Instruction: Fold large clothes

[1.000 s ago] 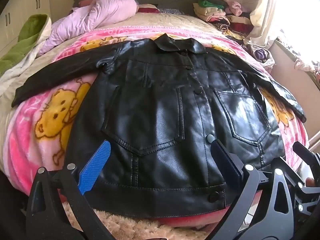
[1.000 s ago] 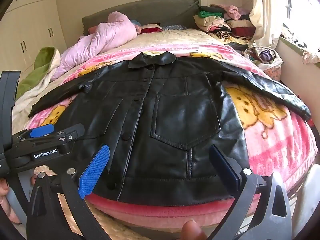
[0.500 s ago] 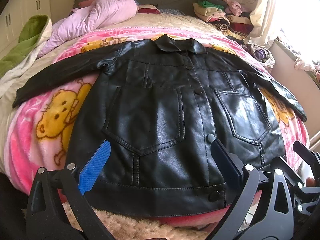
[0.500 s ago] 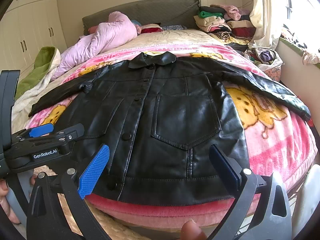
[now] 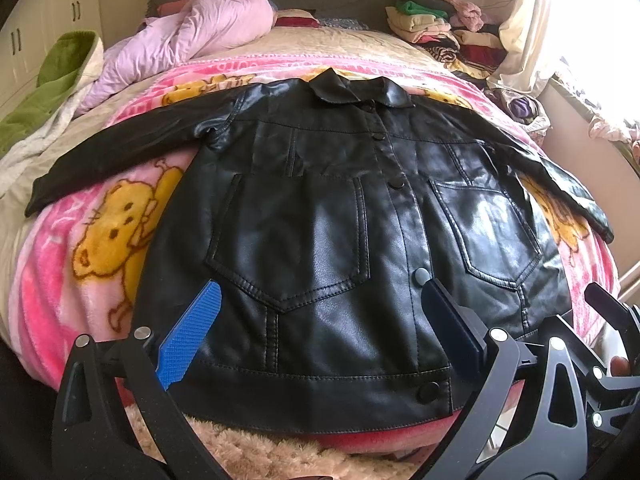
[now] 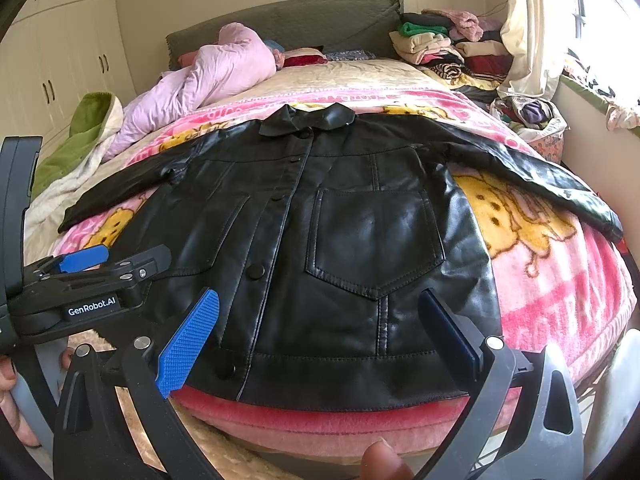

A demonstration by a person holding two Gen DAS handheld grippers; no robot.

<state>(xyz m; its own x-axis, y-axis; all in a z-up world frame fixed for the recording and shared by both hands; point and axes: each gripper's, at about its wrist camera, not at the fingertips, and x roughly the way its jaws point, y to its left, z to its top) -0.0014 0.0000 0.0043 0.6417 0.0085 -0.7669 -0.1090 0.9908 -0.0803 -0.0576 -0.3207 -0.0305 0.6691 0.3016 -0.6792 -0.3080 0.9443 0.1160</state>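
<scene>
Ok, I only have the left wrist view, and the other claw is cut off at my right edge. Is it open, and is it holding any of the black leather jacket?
Observer: The right claw is open and grips nothing; its fingers are spread in front of the black leather jacket.
Operator: And the hem right of the snaps? My own finger hides it.
Observer: That hem lies flat and unfolded, along the front edge of the pink cartoon-bear blanket.
</scene>
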